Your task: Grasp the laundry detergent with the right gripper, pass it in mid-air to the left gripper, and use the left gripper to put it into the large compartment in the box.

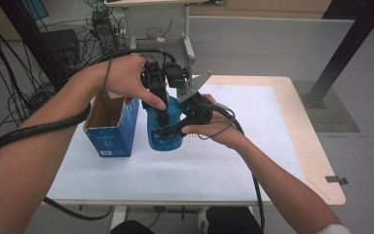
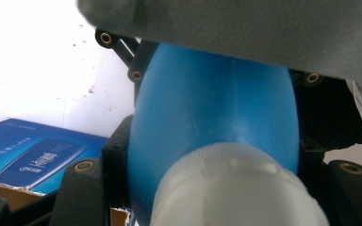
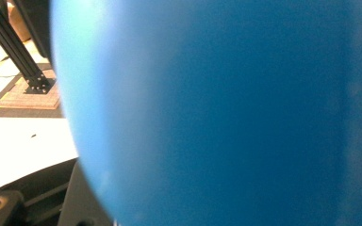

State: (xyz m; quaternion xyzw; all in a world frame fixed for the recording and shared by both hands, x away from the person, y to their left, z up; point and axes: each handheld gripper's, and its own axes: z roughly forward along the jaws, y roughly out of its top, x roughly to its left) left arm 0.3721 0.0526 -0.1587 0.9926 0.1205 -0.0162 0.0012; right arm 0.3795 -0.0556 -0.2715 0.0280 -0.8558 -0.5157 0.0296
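Observation:
A blue bottle (image 1: 166, 139) with a white cap (image 2: 235, 188) stands upright on the white table (image 1: 253, 126). My left gripper (image 1: 161, 119) reaches down from above, and its black fingers (image 2: 82, 188) are shut on the bottle's top, on either side of the blue shoulder (image 2: 207, 108). From the right side my right gripper (image 1: 171, 130) is shut on the bottle's body, which looms blurred and very close as a blue wall (image 3: 217, 113) in the right gripper view, with one black finger (image 3: 28, 197) at the lower left.
An open blue carton (image 1: 112, 124) stands just left of the bottle and is also seen in the left gripper view (image 2: 33, 155). Cables (image 1: 24, 87) cover the floor at the left. A black frame post (image 1: 343, 48) rises at the right. A desk leg (image 1: 187, 34) stands behind the table.

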